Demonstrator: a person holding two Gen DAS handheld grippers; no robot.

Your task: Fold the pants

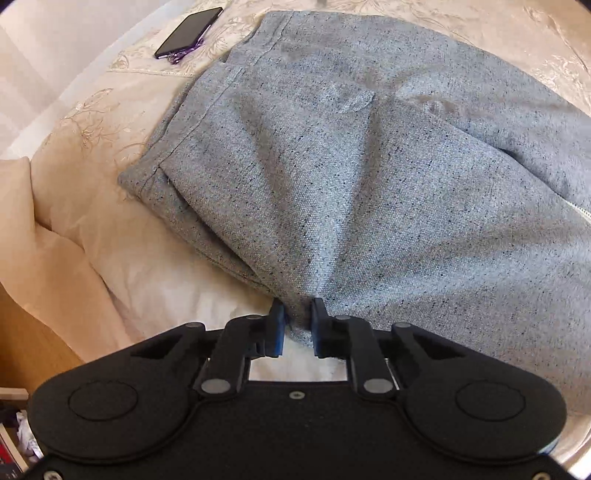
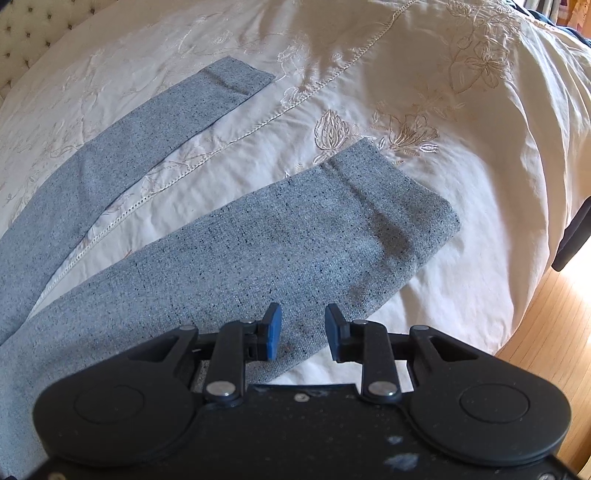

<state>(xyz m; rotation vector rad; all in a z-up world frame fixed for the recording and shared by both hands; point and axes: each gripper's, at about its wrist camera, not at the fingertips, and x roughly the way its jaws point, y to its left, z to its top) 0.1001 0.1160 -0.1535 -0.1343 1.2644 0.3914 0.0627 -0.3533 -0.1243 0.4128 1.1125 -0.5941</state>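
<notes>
With the left gripper (image 1: 297, 326) pinching the pants (image 1: 369, 177) and the right gripper (image 2: 303, 332) released above a leg, a one-sided lift could skew the fold.

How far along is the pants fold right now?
Early. Done: pants spread on the bedspread, legs apart, unfolded. In hand: left gripper pinches the fabric's edge near the waist. Right gripper is open over the near leg. Left: every fold.

Phone (image 1: 188, 33) on embroidered bedspread (image 2: 406, 74) — wooden floor (image 2: 554, 332).
</notes>
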